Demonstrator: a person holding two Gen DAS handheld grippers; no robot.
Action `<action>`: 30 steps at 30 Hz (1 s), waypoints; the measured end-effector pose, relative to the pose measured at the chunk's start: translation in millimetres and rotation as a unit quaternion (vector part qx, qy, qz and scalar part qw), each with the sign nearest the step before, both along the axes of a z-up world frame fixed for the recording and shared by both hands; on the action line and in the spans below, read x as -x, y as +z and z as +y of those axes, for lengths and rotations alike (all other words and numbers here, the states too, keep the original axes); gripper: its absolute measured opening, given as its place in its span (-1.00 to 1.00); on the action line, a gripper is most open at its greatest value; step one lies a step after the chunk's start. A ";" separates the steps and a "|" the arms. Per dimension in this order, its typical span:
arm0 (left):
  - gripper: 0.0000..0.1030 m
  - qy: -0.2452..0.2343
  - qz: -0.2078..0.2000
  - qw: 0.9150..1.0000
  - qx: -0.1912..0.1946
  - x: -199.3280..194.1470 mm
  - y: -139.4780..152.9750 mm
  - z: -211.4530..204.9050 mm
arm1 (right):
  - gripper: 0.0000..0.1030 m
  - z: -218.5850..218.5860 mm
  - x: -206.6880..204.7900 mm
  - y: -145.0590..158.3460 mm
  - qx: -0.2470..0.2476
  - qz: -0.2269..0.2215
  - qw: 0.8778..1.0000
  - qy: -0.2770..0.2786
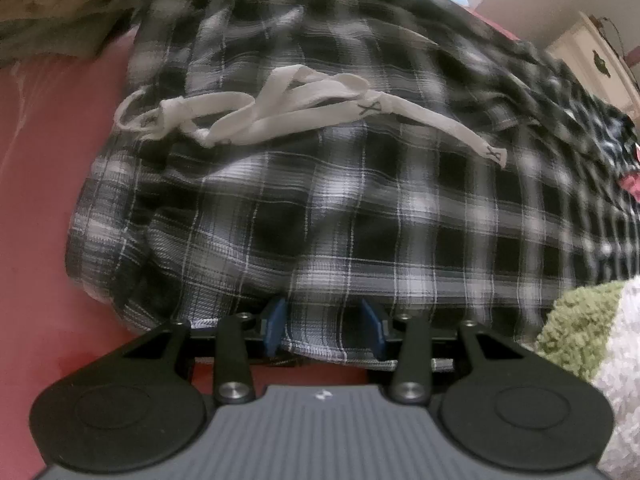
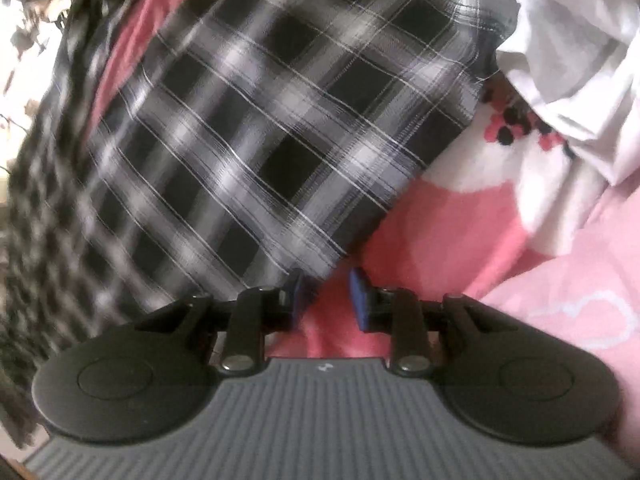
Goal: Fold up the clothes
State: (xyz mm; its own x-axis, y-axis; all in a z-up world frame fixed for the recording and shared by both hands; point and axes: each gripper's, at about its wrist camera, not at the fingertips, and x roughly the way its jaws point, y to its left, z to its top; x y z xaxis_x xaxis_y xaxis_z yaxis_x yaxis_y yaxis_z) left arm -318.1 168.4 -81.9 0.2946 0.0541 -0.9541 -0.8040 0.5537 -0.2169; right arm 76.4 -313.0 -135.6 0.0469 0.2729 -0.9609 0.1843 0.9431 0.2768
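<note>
A black, white and grey plaid garment (image 1: pixel 360 220) with a white drawstring (image 1: pixel 256 108) lies bunched on a pink bedsheet (image 1: pixel 36 184). My left gripper (image 1: pixel 325 326) sits at its near hem. The blue pads stand apart, and the hem's edge lies between them. In the right wrist view another part of the plaid garment (image 2: pixel 260 120) stretches up and left. My right gripper (image 2: pixel 327 296) is open at its lower corner. The cloth touches the left finger (image 2: pixel 296 292), and only pink sheet (image 2: pixel 440 248) shows in the gap.
A green fuzzy textile (image 1: pixel 580 328) lies at the right of the left gripper. An olive patterned fabric (image 1: pixel 52 12) sits at the far left. White crumpled cloth (image 2: pixel 580 40) lies beyond the garment's corner. A cream cabinet (image 1: pixel 592 60) stands at the back right.
</note>
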 end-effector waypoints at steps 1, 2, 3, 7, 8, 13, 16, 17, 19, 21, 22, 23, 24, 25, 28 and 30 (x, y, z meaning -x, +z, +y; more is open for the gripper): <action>-0.19 0.003 0.001 1.000 -0.001 1.8 0.5 0.4 | -0.56 0.0 1.3 -0.6 -0.008 0.000 1.000 -0.006; -0.20 0.006 0.002 1.000 -0.002 1.6 0.8 1.2 | -0.56 -0.1 2.5 -1.3 -0.015 -0.001 1.000 -0.013; -0.20 0.008 0.003 1.000 -0.003 1.3 0.9 1.6 | -0.57 1.0 4.1 -1.4 -0.019 -0.001 1.000 -0.015; -0.25 0.012 0.007 1.000 -0.006 0.4 -0.8 1.4 | -0.81 15.3 13.3 2.1 0.007 -0.005 1.000 0.014; -0.25 0.011 0.010 1.000 -0.006 -1.3 -1.9 1.2 | -0.96 18.8 15.5 2.9 0.013 -0.006 1.000 0.021; -0.42 0.010 0.023 1.000 -0.005 -2.4 -1.3 4.3 | -1.00 36.6 27.0 7.3 0.044 -0.011 0.997 0.057; -0.44 0.010 0.026 1.000 -0.004 -1.6 -0.9 7.4 | -1.00 47.3 33.8 9.9 0.063 -0.014 0.995 0.078; -0.44 0.009 0.027 1.000 -0.004 -1.5 -0.9 7.7 | -1.00 51.0 36.1 11.1 0.070 -0.016 0.994 0.086; -0.44 0.008 0.027 1.000 -0.005 -1.2 -0.4 7.9 | -1.00 59.1 40.7 14.8 0.087 -0.021 0.991 0.100; -0.44 0.008 0.025 1.000 -0.005 -0.1 0.1 8.2 | -0.99 67.2 45.2 18.6 0.103 -0.026 0.988 0.114; -0.44 0.008 0.025 1.000 -0.005 0.3 0.2 8.1 | -0.95 71.3 47.5 20.4 0.111 -0.028 0.986 0.120; -0.44 0.008 0.024 1.000 -0.005 0.5 0.2 7.5 | -0.92 75.4 49.8 22.3 0.119 -0.030 0.984 0.127; -0.44 0.007 0.025 1.000 -0.005 0.5 0.2 7.2 | -0.86 80.1 51.8 26.0 0.133 -0.036 0.981 0.139; -0.44 0.006 0.025 1.000 -0.005 0.2 0.3 7.3 | -0.85 86.3 53.2 33.7 0.158 -0.049 0.973 0.159; -0.44 0.001 0.028 1.000 -0.007 -1.0 0.0 7.5 | -0.85 104.6 56.7 61.0 0.203 -0.112 0.948 0.219; -0.44 -0.005 0.031 0.999 -0.008 -2.5 0.6 7.8 | -0.85 115.3 53.9 66.8 0.224 -0.141 0.929 0.259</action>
State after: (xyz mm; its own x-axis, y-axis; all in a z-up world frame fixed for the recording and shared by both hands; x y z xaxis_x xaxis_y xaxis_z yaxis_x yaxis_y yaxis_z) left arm -315.7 176.1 -81.3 0.2357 0.0670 -0.9695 -0.8104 0.5642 -0.1581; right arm 22.5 -197.7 -68.8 0.2869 -0.0947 -0.9533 -0.3466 0.9174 -0.1954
